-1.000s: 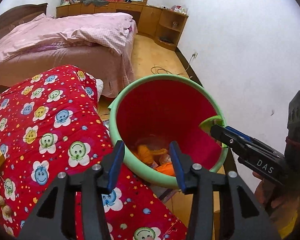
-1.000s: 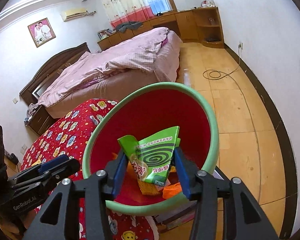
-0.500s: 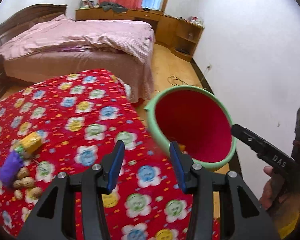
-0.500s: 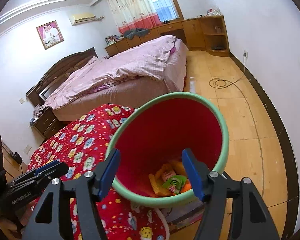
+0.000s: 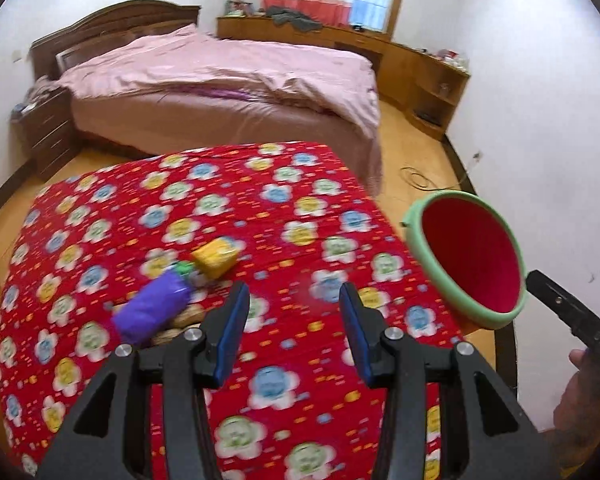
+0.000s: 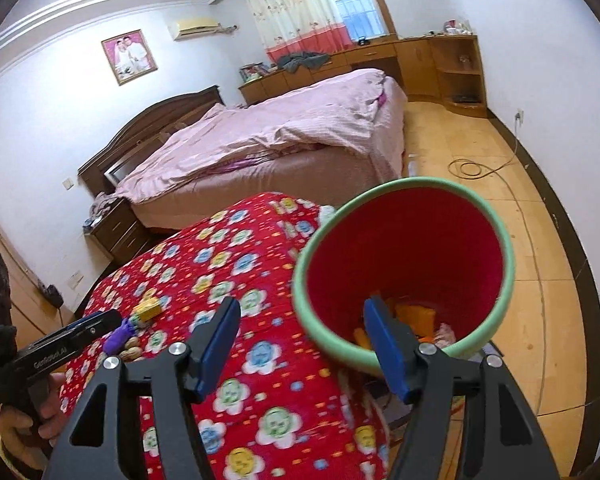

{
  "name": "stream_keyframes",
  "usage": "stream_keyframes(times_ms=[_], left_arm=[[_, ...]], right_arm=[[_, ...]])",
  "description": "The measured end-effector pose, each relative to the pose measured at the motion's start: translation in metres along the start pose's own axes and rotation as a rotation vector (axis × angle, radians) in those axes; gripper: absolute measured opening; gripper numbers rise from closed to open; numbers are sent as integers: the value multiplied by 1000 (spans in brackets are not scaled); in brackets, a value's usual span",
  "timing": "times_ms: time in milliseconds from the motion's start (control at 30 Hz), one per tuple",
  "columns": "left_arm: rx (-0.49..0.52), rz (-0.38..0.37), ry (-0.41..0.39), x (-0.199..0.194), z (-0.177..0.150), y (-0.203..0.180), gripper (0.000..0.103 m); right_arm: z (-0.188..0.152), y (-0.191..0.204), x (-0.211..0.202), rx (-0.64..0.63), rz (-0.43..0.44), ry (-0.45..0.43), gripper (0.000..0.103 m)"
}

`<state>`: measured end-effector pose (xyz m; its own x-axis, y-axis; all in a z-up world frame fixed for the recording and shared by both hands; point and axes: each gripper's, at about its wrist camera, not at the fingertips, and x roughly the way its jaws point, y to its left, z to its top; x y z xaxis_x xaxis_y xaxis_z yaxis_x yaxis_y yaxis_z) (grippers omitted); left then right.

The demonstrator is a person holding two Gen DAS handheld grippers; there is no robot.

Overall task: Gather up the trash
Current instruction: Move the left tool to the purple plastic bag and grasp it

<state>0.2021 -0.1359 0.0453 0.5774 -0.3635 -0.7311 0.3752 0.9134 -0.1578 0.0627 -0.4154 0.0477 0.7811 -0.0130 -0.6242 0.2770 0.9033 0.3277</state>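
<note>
A red bin with a green rim (image 5: 470,256) stands at the right edge of a table under a red flowered cloth (image 5: 220,216); it holds orange wrappers (image 6: 414,314). On the cloth lie a purple wrapper (image 5: 152,312), a yellow packet (image 5: 216,258) and some peanuts (image 5: 184,316). My left gripper (image 5: 292,324) is open and empty just right of the purple wrapper. My right gripper (image 6: 304,344) is open and empty, at the bin's (image 6: 404,272) near rim. The right wrist view also shows the purple wrapper (image 6: 118,338), yellow packet (image 6: 148,309) and left gripper (image 6: 100,326).
A bed with pink covers (image 5: 228,76) stands behind the table, with a nightstand (image 5: 48,128) to its left and wooden cabinets (image 5: 420,68) along the back wall. A cable (image 6: 476,168) lies on the wooden floor by the white wall on the right.
My right gripper opened and dropped the green packet into the bin, then drew back left. My left gripper swung left from the bin to the trash on the cloth.
</note>
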Motion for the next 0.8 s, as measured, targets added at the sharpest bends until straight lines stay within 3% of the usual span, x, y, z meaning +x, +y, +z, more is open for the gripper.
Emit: stream_keyframes(times_ms=[400,800], left_arm=[[-11,111,31,-1,-8,66,47],[40,157,154,49,-15,96,47]], right_arm=[[-16,57,13,-68,38,49,67],[-27,78,39,-78,30,118,67]])
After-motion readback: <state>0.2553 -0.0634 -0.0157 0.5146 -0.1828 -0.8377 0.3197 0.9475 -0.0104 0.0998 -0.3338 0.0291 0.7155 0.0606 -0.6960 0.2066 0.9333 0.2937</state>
